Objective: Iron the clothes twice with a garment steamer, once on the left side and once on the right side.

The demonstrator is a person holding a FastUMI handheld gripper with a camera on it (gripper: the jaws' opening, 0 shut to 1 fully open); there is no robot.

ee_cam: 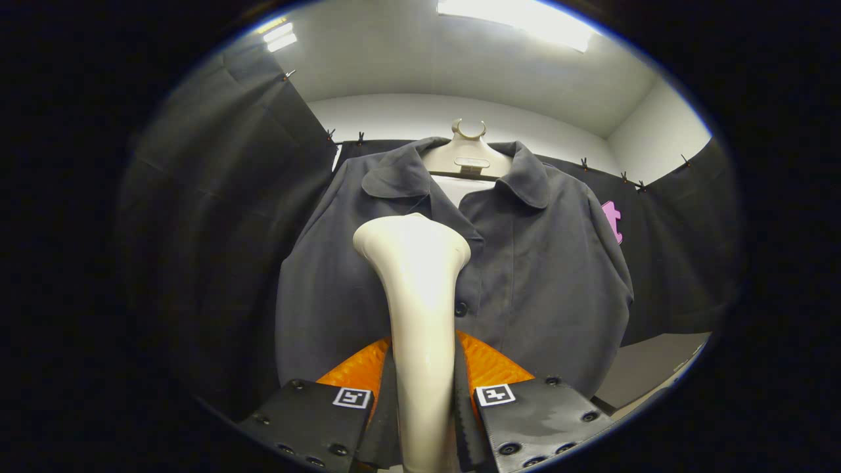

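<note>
A cream-white garment steamer stands upright between my fingers, and my gripper is shut on its handle. Its flared head sits against the chest of a dark grey collared shirt, on the shirt's left half beside the button line. The shirt hangs on a pale mannequin-style hanger with a ring hook at the top, just ahead of the steamer. The steamer hides part of the shirt's placket.
Black cloth walls close in the booth behind and on both sides of the shirt. A grey tabletop lies low to the right of the shirt. Bright ceiling lights shine overhead.
</note>
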